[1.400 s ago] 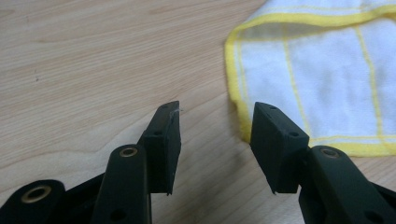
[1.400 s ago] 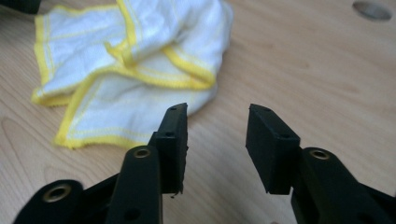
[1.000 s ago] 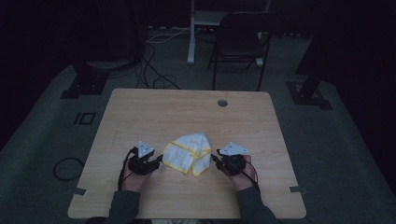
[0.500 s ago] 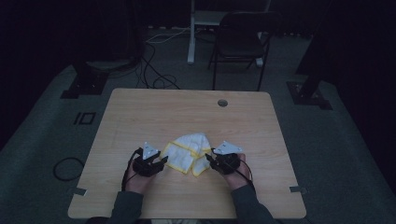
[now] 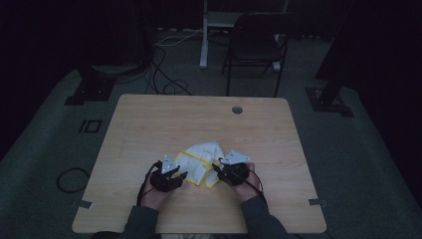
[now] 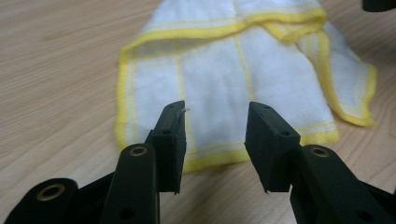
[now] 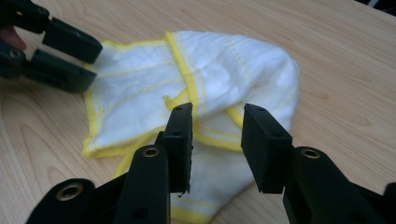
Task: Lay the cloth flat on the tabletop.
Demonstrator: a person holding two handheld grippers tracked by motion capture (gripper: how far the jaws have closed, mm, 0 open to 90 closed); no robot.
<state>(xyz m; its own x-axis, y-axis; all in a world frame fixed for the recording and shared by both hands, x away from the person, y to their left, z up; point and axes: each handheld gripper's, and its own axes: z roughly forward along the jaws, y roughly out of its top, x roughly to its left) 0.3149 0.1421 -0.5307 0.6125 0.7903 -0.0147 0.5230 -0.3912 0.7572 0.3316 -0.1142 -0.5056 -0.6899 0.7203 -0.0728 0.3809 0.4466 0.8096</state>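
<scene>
Both claws, left claw (image 6: 215, 135) and right claw (image 7: 215, 135), parted and empty above the yellow-edged cloth (image 5: 199, 162).

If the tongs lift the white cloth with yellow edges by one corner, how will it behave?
The cloth already lies crumpled and folded over itself, so it will probably hang limp and unfold. It looks thin, so likely light. Pushed across the smooth wooden table, it would more likely bunch up than slide flat.

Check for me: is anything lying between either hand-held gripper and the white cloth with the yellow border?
Nothing visible. The left hand-held gripper stands open right at the cloth's near hem, and the right hand-held gripper is open over its folded edge. Around the cloth there is just bare table.
</scene>
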